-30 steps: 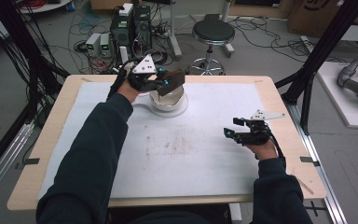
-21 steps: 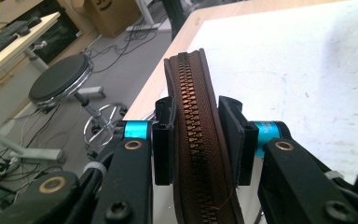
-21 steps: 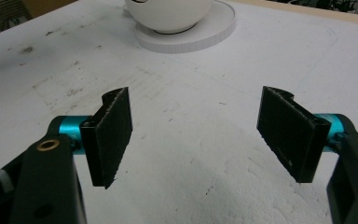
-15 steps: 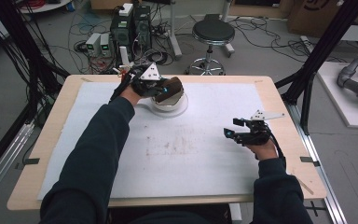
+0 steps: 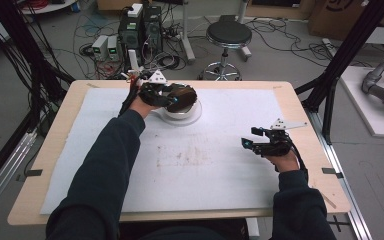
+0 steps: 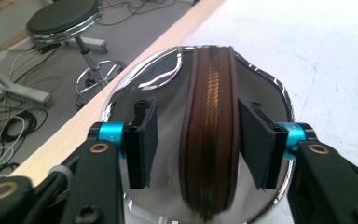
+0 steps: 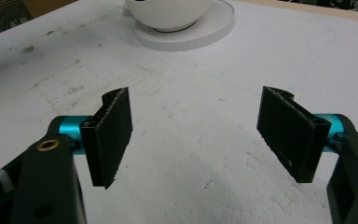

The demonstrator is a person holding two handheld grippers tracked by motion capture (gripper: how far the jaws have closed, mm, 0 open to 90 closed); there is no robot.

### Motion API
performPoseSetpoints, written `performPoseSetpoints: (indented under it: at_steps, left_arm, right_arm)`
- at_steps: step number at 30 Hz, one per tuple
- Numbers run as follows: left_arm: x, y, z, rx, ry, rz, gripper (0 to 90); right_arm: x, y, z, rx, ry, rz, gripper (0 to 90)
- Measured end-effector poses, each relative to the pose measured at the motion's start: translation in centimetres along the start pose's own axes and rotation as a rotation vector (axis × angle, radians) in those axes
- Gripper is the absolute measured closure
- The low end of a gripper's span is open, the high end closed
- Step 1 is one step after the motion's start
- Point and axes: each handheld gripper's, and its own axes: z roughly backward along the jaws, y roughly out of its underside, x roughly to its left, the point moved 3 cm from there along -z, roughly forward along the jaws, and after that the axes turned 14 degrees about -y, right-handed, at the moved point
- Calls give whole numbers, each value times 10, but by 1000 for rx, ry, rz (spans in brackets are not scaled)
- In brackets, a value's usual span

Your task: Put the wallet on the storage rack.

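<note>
I have the left gripper (image 5: 172,97) up at the far edge of the table (image 5: 45,150), over a white bowl (image 5: 182,111) that sits on a white round plate (image 5: 192,117). In the left gripper view its jaws are spread, with a dark brown ridged band (image 6: 209,135) standing between them inside a shiny chrome-rimmed thing (image 6: 279,93) that I judge to be a lid or a mirror; I cannot name it more closely. The left pad stands clear of the band and the right one sits just beside it, so I judge nothing is pinched there, though I cannot tell what carries the shiny thing.

My right gripper (image 5: 260,142) hovers low over the white mat (image 5: 220,165), well apart from the bowl, its jaws spread wide and holding nothing.

The risks as I see them:
- The band is narrow and rounded; if I close off-centre, it can twist out of the pads.
- The chrome rim looks slick, and a slip would drop it onto the bowl.
- All this sits near the table's far edge, so a knock could push the bowl and plate off.
</note>
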Motion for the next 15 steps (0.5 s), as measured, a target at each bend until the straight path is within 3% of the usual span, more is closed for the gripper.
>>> performPoseSetpoints:
  at_steps: [2, 6, 9, 15]
  left_arm:
    - [2, 3, 10, -26, 10, 64, 459]
    - [3, 8, 34, -63, 9, 143, 417]
    - [2, 15, 55, -90, -3, 224, 360]
    - [0, 33, 96, -177, -52, 301, 261]
  right_arm:
    - [0, 0, -1, 3, 0, 7, 270]
    - [0, 0, -2, 7, 1, 7, 270]
    - [1, 0, -1, 12, 11, 7, 265]
    - [-2, 1, -1, 37, 97, 30, 220]
